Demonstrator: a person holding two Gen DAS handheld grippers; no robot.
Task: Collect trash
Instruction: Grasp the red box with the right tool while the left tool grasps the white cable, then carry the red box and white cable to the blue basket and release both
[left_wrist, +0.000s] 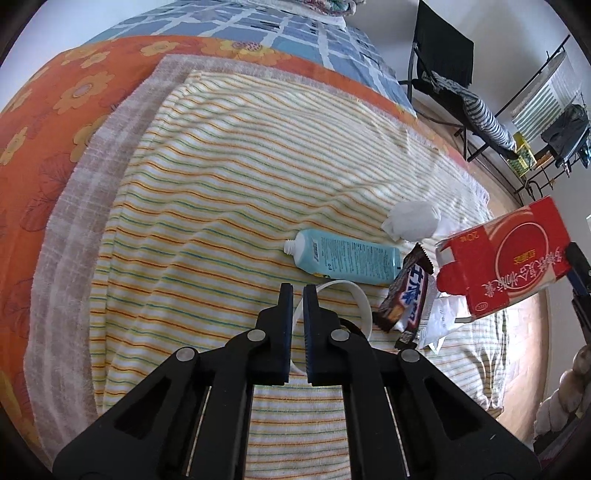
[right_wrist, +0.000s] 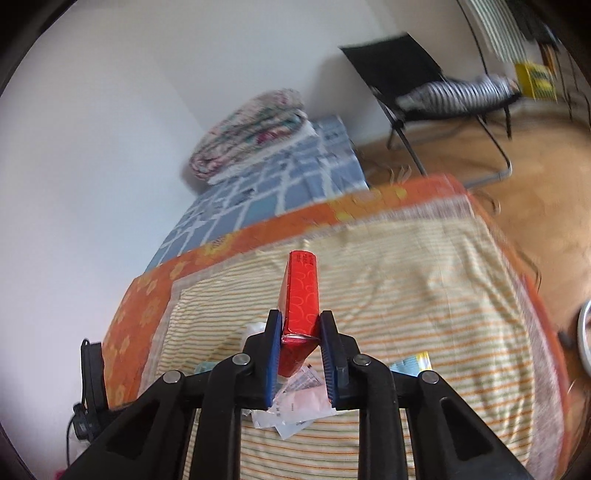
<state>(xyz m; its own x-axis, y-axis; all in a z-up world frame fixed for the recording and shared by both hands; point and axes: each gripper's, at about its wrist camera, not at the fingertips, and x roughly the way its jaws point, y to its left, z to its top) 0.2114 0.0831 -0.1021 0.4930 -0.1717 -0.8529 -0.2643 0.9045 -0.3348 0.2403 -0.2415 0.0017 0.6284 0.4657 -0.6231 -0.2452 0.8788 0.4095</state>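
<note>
You've got both hands loaded right now, so this is the pick-up-and-carry part of the cleanup. Your right gripper (right_wrist: 300, 334) has its jaws clamped on the red box (right_wrist: 300, 295), pads pressing both narrow sides, and the box is up off the bed, hanging above the pile in the left view. Your left gripper (left_wrist: 298, 295) is squeezed nearly shut on the thin rim of the white cup (left_wrist: 351, 295), one finger inside the wall and one outside. The cup looks like it's sitting on the striped towel (left_wrist: 221, 184), not lifted yet, though I can't say for sure.

Still lying on the towel: the blue tube (left_wrist: 343, 258) just past the cup, the candy wrapper (left_wrist: 404, 299) right beside it, the crumpled tissue (left_wrist: 412, 219) further back, and some paper scraps (left_wrist: 441, 321) under where the box hangs.

No bin or bag shows in either view, so I can't tell you where this stuff goes. My guess at what's next: carry the box to wherever you're dumping, keeping the squeeze steady since cardboard flexes. Lift the cup straight up, because that rim pinch is thin and a tilt could slip it out or knock the wrapper. Then come back for the tube, wrapper, tissue and scraps.
</note>
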